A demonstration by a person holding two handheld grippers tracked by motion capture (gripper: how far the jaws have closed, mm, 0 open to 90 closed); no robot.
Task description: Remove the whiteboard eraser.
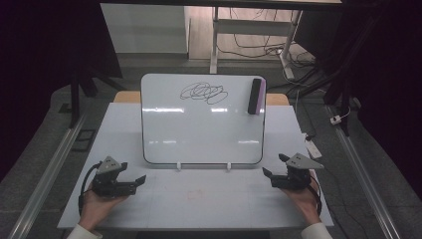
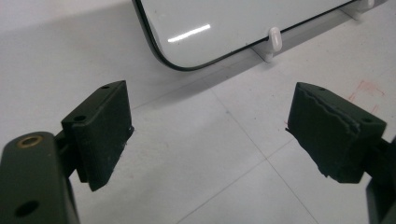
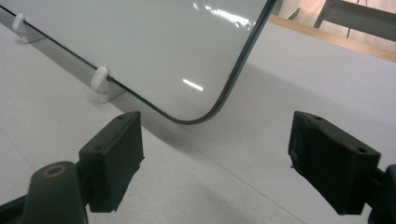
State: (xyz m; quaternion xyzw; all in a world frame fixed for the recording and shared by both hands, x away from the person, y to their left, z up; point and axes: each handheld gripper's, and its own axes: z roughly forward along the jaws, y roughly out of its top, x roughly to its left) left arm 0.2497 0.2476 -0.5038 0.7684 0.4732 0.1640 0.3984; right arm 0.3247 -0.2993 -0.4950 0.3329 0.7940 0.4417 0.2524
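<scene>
While both hands rest at the table's near edge, left gripper & right gripper gape wide, nothing btwn jaws. Whiteboard w/ black scribble stands propped mid-table; eraser sticks to its top-right corner.

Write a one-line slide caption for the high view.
Scribbled whiteboard with eraser stands on a white table, open left gripper and right gripper waiting.
</scene>
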